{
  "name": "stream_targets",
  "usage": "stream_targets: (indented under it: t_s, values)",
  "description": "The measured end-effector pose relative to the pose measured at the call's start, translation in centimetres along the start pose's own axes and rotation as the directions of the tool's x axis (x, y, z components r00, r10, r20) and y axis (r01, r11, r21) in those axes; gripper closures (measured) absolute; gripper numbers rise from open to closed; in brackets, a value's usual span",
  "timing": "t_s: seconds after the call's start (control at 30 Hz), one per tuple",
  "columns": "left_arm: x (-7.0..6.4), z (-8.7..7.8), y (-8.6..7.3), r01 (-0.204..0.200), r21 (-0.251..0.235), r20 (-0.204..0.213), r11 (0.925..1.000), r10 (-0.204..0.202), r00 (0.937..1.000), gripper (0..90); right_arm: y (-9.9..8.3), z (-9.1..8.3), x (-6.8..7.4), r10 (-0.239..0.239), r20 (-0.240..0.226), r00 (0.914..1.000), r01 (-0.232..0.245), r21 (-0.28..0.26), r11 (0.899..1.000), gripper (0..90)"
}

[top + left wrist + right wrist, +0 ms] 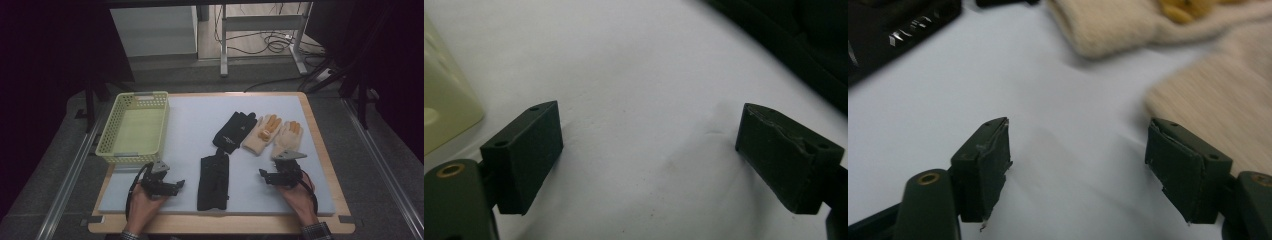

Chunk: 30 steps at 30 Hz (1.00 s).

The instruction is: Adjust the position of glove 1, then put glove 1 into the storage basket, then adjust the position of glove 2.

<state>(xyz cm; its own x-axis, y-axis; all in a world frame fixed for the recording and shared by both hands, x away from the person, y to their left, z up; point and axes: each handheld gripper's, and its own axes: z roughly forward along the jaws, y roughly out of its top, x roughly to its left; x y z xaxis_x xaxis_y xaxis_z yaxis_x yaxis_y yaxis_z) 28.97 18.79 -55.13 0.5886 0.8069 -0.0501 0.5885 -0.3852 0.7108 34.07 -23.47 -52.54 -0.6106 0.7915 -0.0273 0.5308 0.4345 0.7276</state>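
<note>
Two black gloves lie mid-mat: one (235, 131) farther back, one (214, 181) near the front. To their right, two cream gloves (263, 133) (288, 137) with orange palms rest side by side. My left gripper (178, 185) sits open on the mat, left of the near black glove, with nothing between its fingers. In the left gripper view the gripper (649, 130) is open over bare mat, with the black glove (809, 45) at the upper right. My right gripper (265, 175) (1078, 145) is open and empty, just in front of the right cream glove (1223, 100); the other cream glove (1113, 25) and a black glove (893, 25) lie beyond.
A pale yellow-green mesh basket (135, 127) stands empty at the back left of the blue-grey mat (195, 120); its corner (444, 110) is close to the left gripper. The mat lies on a wooden board (330, 165). Cables and a desk frame (260, 40) are on the floor beyond.
</note>
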Motion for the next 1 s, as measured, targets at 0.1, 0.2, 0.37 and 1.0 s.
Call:
stream_targets:
  t_s: [0.1,0.2,0.37,1.0]
  values:
    - [0.0,0.0,0.0,0.000,-0.002,-0.001,1.0000,0.000,1.0000,11.7,1.1,0.7,0.2,-0.004,-0.024,0.9997,0.004,-0.004,1.000,25.7]
    - [0.0,0.0,0.0,-0.001,-0.002,-0.002,1.0000,0.001,1.0000,11.8,1.8,1.2,0.3,0.000,-0.036,0.9994,0.000,0.004,1.000,25.7]
    - [0.0,0.0,0.0,-0.001,-0.003,-0.003,1.0000,0.001,1.0000,11.8,4.7,2.8,0.6,-0.009,-0.052,0.9986,0.008,-0.012,1.000,25.8]
    - [0.0,0.0,-0.1,-0.001,-0.005,-0.002,1.0000,0.001,1.0000,11.9,11.2,9.9,1.0,-0.024,-0.024,0.9994,0.024,0.011,1.000,25.1]
